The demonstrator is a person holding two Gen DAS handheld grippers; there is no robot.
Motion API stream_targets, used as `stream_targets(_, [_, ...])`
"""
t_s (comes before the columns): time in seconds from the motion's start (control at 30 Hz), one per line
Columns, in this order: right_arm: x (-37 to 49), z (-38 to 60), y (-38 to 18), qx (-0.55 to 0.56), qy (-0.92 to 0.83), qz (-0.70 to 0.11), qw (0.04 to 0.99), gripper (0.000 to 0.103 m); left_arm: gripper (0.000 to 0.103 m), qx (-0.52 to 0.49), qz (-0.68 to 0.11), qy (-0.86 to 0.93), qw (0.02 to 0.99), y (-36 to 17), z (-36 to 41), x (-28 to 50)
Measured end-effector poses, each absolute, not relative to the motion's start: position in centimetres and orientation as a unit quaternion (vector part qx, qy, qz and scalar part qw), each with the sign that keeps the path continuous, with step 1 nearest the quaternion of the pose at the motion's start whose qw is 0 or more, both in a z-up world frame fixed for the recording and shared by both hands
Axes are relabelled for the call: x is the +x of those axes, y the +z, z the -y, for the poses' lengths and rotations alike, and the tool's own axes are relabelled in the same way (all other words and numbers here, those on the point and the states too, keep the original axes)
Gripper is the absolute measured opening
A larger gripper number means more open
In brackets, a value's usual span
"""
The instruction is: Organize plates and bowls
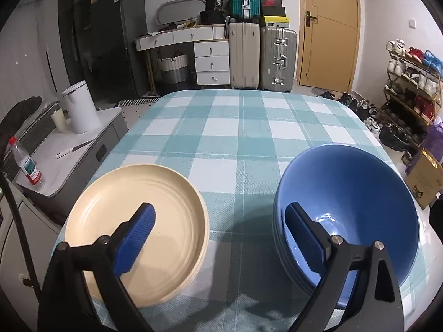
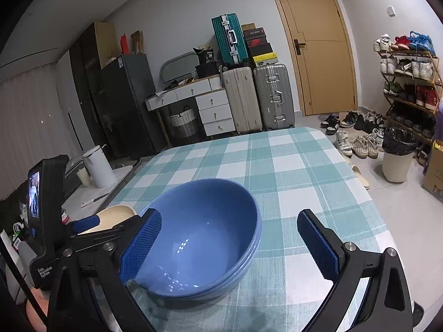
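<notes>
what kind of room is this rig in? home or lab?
Most likely a lived-in home, a dining and entry area. A table with a teal-and-white checked tablecloth holds the dishes; hard-shell suitcases stand stacked by a tan wooden door, and an open rack crowded with shoes lines the wall.

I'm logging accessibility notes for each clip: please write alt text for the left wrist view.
An open left gripper hovers above a teal checked tablecloth, its fingers framing a stack of cream plates on the left and a stack of blue bowls on the right. Behind the table stand suitcases, a white drawer unit and a wooden door.
</notes>
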State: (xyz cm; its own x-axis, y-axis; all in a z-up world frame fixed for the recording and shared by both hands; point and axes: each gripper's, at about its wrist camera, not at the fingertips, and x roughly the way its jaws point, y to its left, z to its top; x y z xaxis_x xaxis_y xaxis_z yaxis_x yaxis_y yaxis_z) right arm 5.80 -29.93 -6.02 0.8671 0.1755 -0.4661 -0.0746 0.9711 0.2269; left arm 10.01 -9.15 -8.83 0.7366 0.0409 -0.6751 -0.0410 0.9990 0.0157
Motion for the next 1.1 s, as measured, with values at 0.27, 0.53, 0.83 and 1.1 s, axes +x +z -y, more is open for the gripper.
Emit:
stream_targets(0.27, [6.4, 31.1, -6.8, 0.150, 0.077, -0.280, 0.945, 0.100, 0.097, -0.002, -0.387, 0.004, 0.922, -9.7, 9.5, 10.5])
stream_targets(0.53, [8.6, 32.2, -7.6, 0.175, 0.083, -0.309, 0.931, 0.100, 0.098, -0.027, -0.429, -0.026, 0.902, -11.0, 9.6, 12.0])
stream_targets(0.83, [12.7, 33.0, -8.9, 0.191, 0.086, -0.375, 0.903, 0.100, 0.098, -0.021, -0.481, -0.054, 0.875, -11.7, 10.3, 14.1])
stream_targets(1.1, [16.4, 33.1, -12.0, 0.207, 0.086, -0.467, 0.855, 0.100, 0.098, -0.029, -0.518, -0.102, 0.849, -11.5, 10.8, 15.9])
